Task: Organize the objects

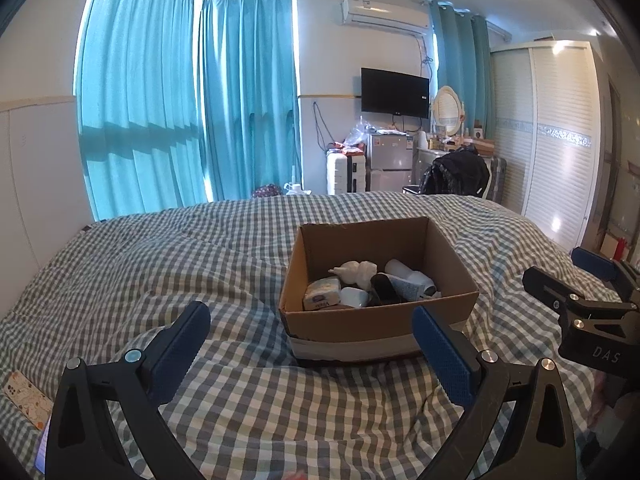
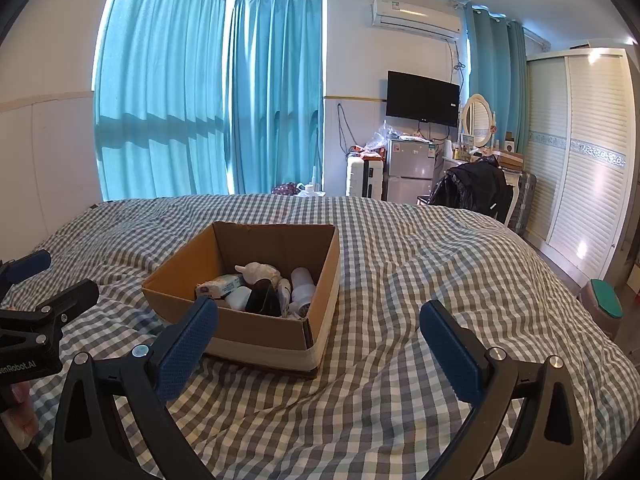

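Both grippers, left (image 1: 312, 344) & right (image 2: 318, 342), jaws wide, empty; cardboard box (image 1: 376, 322) on bed (image 1: 160, 264).

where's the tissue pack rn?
In the cardboard box on the checked bedspread: the tissue pack lies at the near-left corner in the left wrist view, beside a white bottle.

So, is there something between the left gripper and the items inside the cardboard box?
Only the box's own near wall. The left gripper is open and empty, low over the checked bedcover, facing the cardboard box. The tissue pack and bottles lie behind that wall, reachable from above.
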The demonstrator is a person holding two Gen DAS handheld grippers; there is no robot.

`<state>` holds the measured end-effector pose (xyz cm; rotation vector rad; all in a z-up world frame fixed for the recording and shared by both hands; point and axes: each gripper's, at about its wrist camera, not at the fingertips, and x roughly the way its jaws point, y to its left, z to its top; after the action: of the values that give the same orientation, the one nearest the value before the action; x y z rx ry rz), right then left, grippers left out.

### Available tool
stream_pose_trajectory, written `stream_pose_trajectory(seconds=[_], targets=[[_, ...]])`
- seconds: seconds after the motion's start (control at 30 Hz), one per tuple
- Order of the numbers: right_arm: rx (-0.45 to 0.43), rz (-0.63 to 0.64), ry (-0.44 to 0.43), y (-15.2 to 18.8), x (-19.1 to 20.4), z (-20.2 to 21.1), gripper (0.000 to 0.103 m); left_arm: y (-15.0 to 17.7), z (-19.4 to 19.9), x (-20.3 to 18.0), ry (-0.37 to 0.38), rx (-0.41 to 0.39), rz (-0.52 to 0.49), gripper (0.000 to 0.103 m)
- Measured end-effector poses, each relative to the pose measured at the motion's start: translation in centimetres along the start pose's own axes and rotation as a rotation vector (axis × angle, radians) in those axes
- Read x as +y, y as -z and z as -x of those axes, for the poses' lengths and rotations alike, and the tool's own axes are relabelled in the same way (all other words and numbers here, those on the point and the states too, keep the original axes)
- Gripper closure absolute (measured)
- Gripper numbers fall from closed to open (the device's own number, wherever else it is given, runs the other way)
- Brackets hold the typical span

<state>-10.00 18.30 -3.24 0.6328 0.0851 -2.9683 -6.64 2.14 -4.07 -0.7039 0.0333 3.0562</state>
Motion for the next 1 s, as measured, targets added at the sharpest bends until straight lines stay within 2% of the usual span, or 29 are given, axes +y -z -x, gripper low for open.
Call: stream_pose_trajectory(seconds=[1.0], targets=[[0.012,0.007,0.005,0.3,0.1,-0.5,0.002,0.5,-0.6,1.1,-0.003,0.031,0.040,0.000]])
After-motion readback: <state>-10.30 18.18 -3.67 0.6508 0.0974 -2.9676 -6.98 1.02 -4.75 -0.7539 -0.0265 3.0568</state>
